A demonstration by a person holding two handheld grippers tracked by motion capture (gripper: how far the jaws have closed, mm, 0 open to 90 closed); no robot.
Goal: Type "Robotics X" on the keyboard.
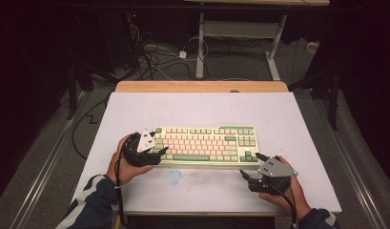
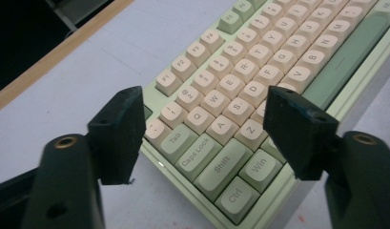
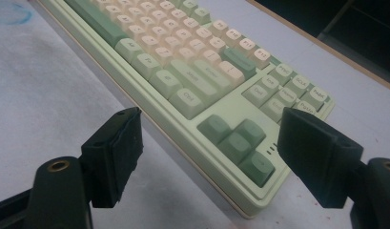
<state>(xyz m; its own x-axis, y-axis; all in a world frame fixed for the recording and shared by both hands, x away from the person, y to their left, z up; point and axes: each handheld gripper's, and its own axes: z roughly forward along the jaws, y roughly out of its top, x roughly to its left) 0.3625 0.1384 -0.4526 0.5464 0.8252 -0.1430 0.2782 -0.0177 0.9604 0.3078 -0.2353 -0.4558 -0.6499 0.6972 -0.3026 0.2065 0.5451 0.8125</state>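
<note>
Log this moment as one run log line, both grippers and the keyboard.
left gripper: open, over keyboard left end | right gripper: open, at its right front corner | keyboard: flat on table, not held

A keyboard [image 1: 206, 145] lies parallel to the near edge of the table [image 1: 135, 109]. The left hand-held gripper [image 1: 157, 153] rests at its left end; the right hand-held gripper [image 1: 252, 167] sits open off its near right corner.

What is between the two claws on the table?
The keyboard lies between the left claw and the right claw, as the high view shows.
</note>
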